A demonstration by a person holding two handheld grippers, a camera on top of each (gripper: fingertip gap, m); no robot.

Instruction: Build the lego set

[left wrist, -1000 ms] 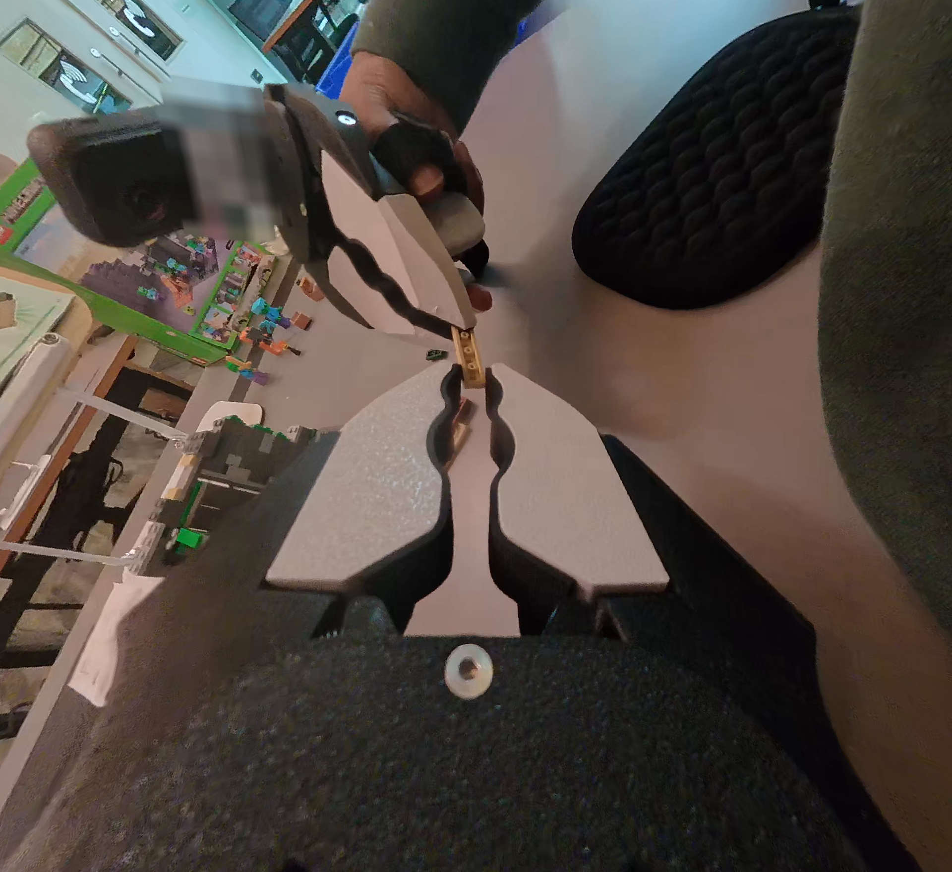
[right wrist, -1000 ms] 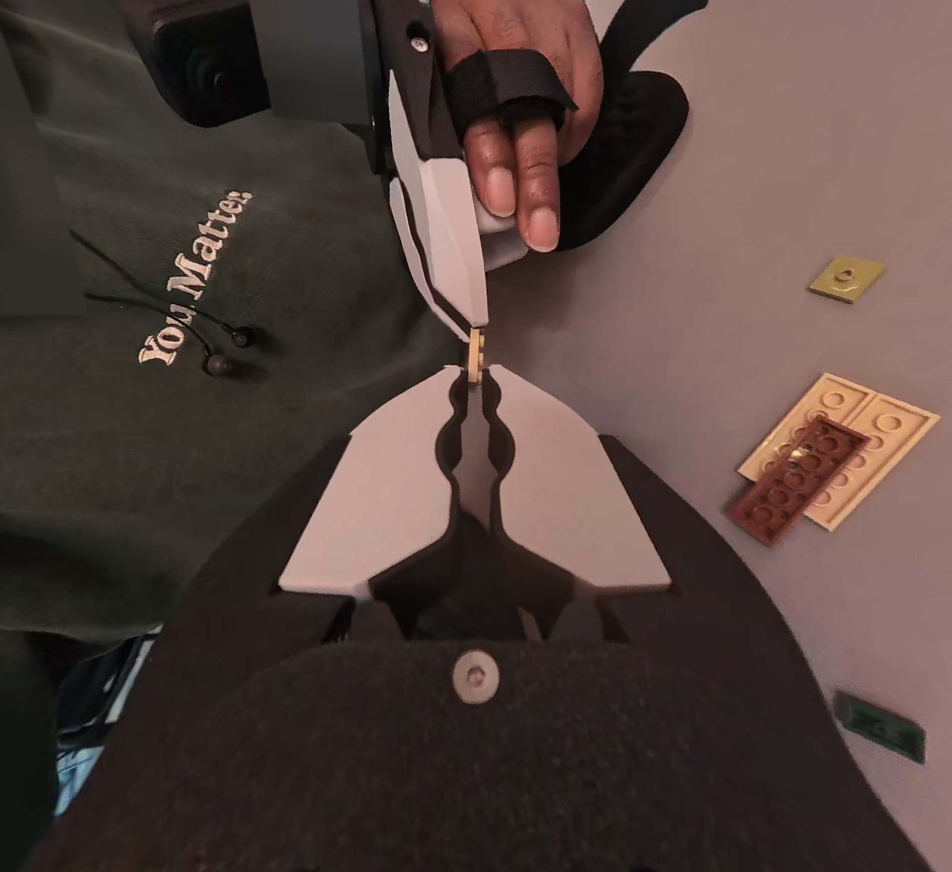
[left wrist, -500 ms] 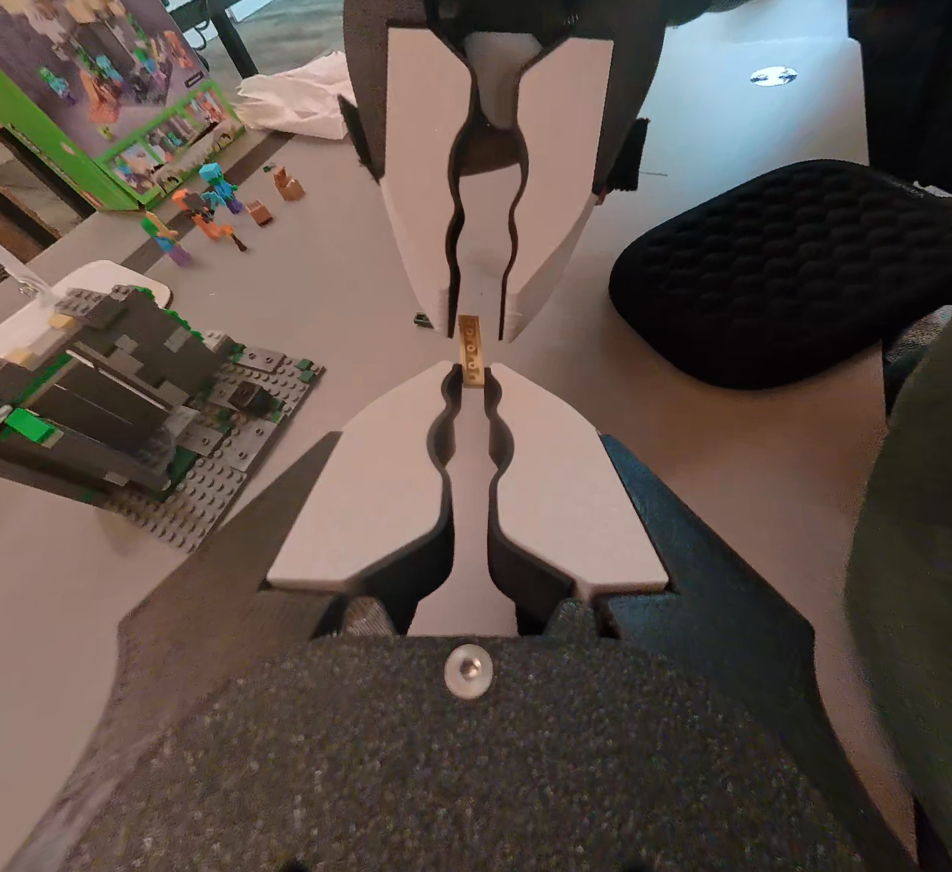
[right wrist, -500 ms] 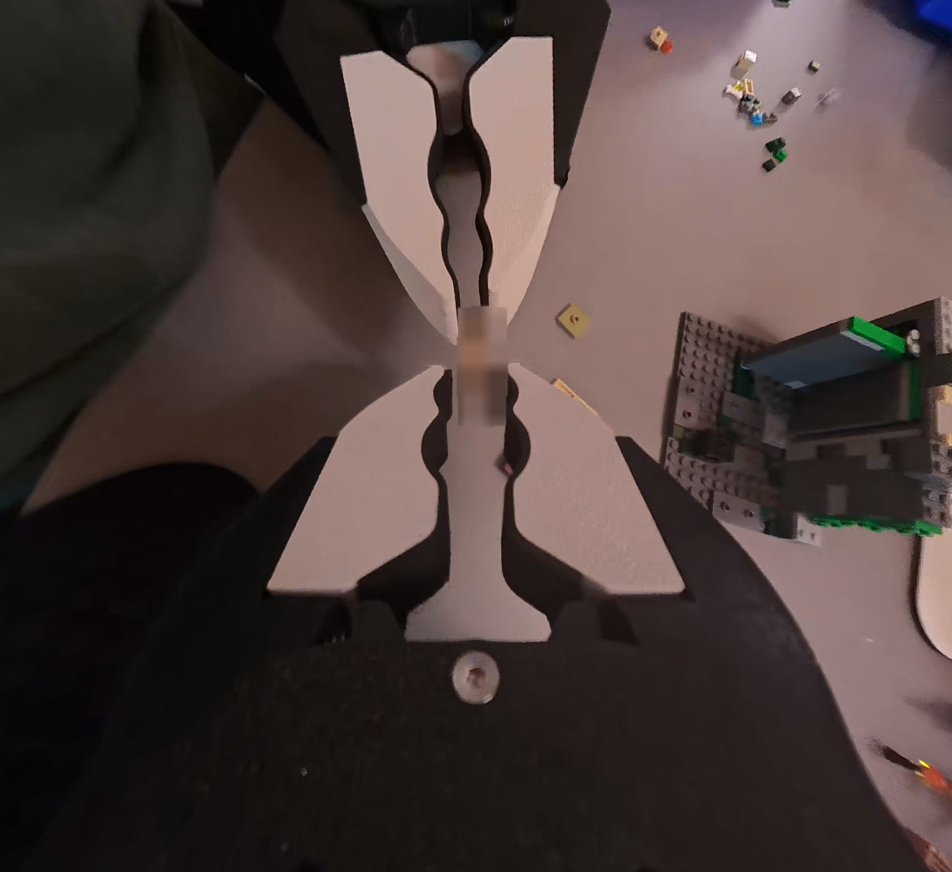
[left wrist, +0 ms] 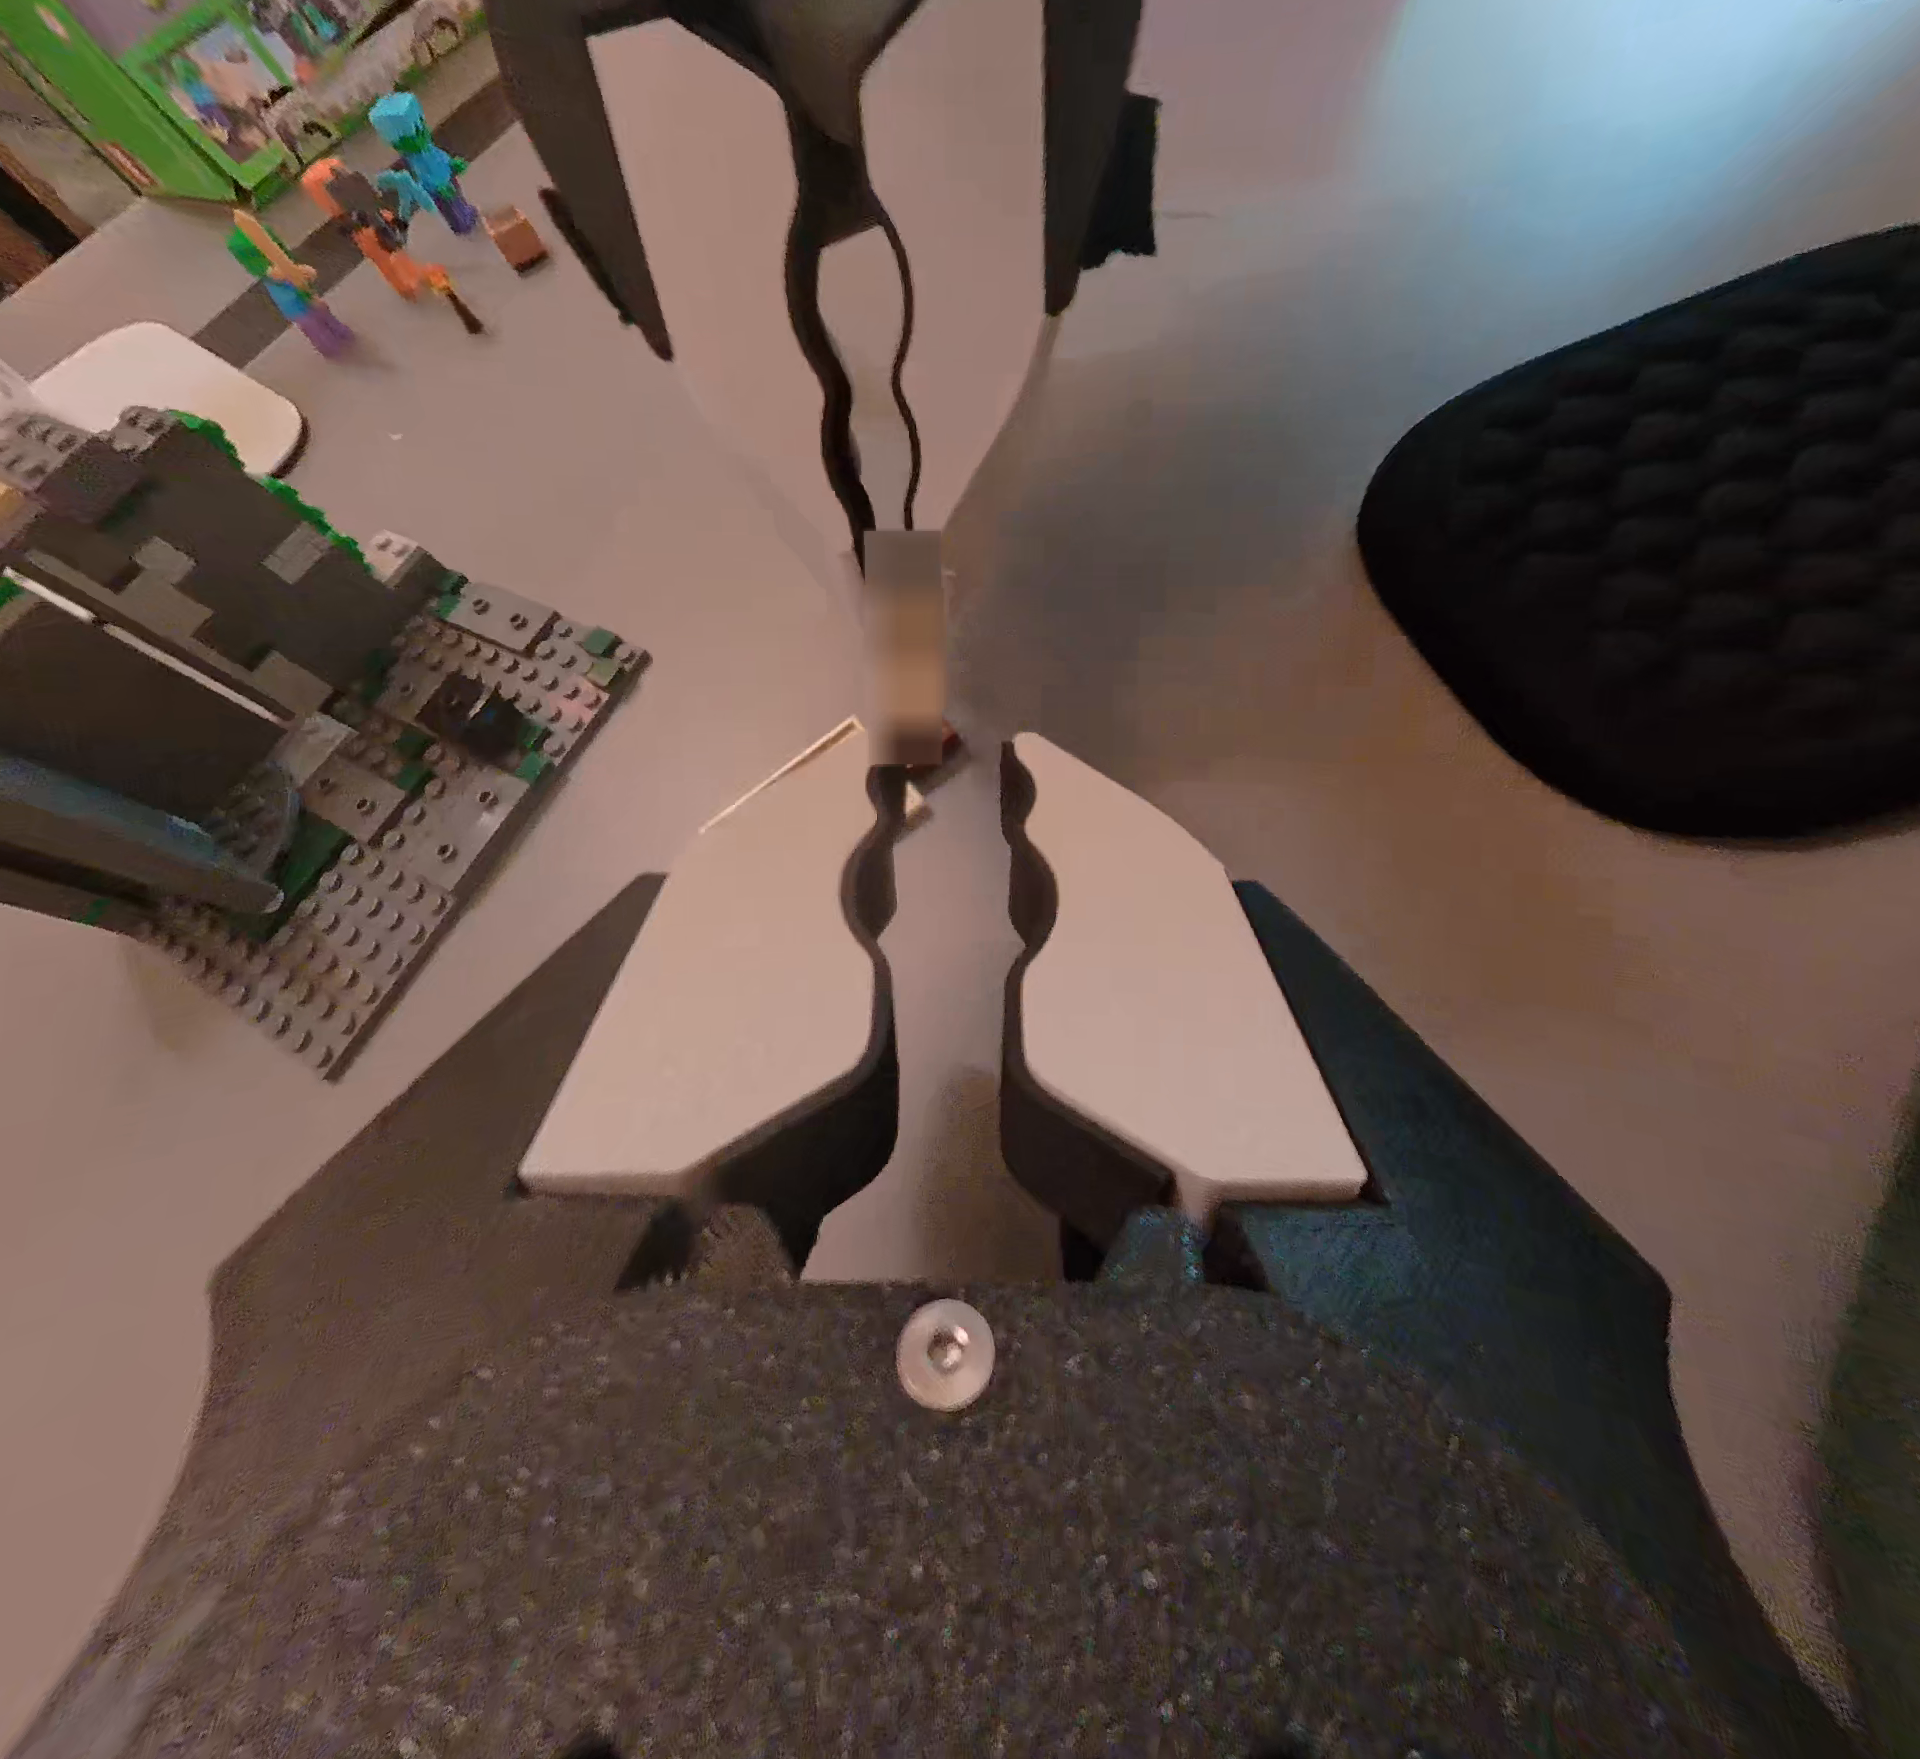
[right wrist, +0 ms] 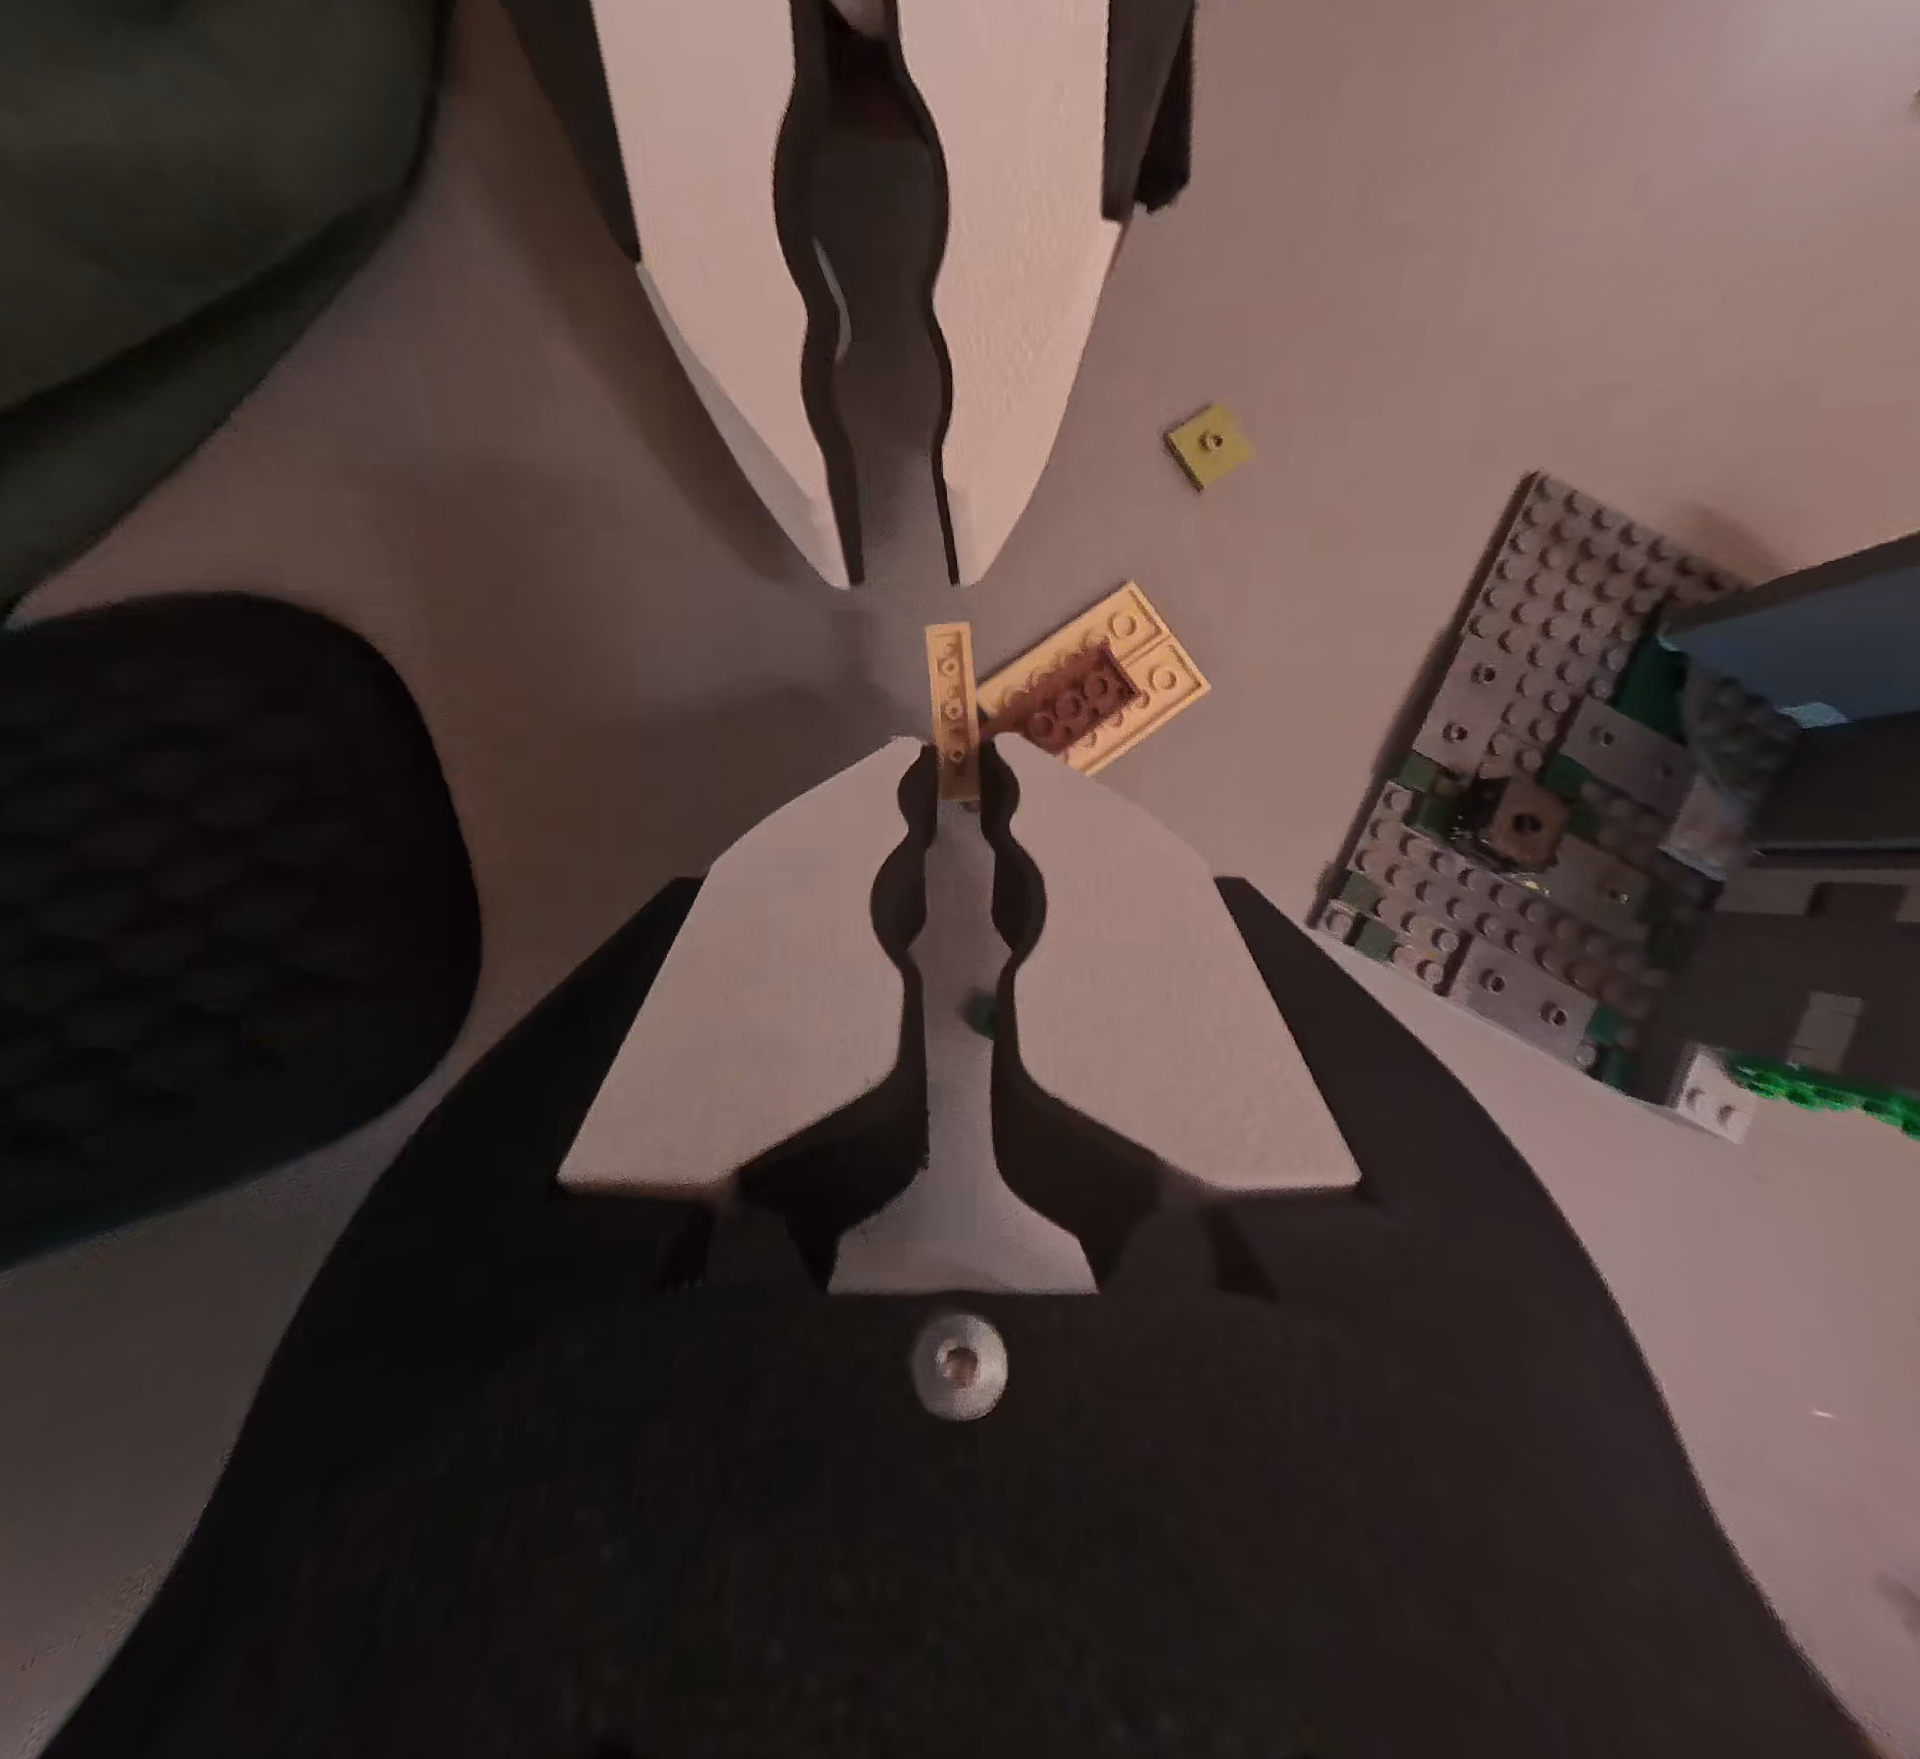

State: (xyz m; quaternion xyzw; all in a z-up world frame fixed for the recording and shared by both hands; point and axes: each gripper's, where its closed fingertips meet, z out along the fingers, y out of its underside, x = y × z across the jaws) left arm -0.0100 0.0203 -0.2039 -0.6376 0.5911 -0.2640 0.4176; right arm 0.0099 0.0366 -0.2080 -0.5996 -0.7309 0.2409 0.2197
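Black mat (right wrist: 208, 878) far left on table (right wrist: 1455, 151). Centre: right gripper (right wrist: 961, 753) narrow, pinching thin tan strip (right wrist: 954, 701) by lower end. Left gripper (right wrist: 899, 579) tip to tip opposite, slightly parted, empty, just short of strip. Right: tan plate with brown plate on top (right wrist: 1096, 691), then grey castle build (right wrist: 1558, 826). Step, likely: hand-over done. Next: carry strip to tan plate, line up studs, press.

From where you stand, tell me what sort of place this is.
Probably an office or lab worktable set up for toy-brick building: a grey table, a half-built grey model, the set's green box and minifigures.
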